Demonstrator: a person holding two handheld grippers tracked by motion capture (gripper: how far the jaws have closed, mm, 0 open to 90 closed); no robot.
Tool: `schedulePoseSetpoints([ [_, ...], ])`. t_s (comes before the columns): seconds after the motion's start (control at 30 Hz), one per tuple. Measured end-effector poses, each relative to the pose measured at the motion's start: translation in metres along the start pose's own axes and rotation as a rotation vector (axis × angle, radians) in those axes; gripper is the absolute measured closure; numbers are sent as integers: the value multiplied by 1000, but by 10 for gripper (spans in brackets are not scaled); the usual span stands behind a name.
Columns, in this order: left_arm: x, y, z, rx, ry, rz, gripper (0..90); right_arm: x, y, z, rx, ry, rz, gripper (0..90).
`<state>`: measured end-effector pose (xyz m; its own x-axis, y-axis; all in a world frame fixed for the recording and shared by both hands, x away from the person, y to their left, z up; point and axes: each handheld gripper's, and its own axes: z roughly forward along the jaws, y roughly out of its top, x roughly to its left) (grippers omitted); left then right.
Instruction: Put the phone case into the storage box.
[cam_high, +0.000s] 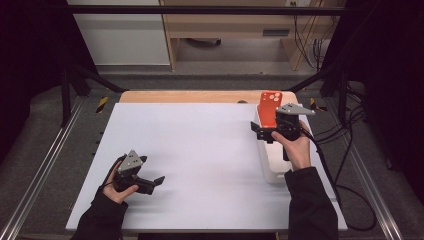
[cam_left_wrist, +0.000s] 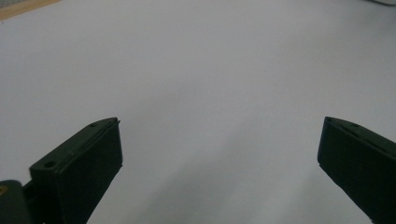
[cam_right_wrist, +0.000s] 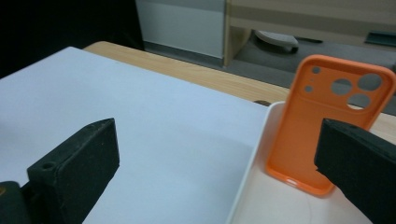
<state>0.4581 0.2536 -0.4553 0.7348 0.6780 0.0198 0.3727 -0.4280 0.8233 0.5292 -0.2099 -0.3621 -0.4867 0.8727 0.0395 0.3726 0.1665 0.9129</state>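
Observation:
An orange phone case (cam_high: 270, 107) stands upright at the far end of a white tray (cam_high: 272, 170) on the right side of the table. In the right gripper view the case (cam_right_wrist: 327, 121) shows its camera cut-outs at the top and rests on the tray floor (cam_right_wrist: 261, 200). My right gripper (cam_high: 274, 131) hovers over the tray just in front of the case, open, with nothing between its jaws (cam_right_wrist: 217, 135). My left gripper (cam_high: 150, 172) sits low at the front left of the white table sheet (cam_high: 200, 150), open and empty (cam_left_wrist: 219, 135).
The white sheet covers most of the table, with a strip of wood (cam_high: 190, 96) showing along the far edge. Black frame bars and cables (cam_high: 345, 130) run along the right side. A cabinet and a shelf stand on the floor beyond the table.

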Motion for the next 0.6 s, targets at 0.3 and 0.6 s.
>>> schedulePoseSetpoints([
  [0.3, -2, 2, -3, -22, -6, 0, 0, 15, -27, -34, -41, 147, -71, 5],
  [0.6, -2, 3, -7, -48, -15, 2, 0, 21, -57, -57, -94, 247, -147, 4],
])
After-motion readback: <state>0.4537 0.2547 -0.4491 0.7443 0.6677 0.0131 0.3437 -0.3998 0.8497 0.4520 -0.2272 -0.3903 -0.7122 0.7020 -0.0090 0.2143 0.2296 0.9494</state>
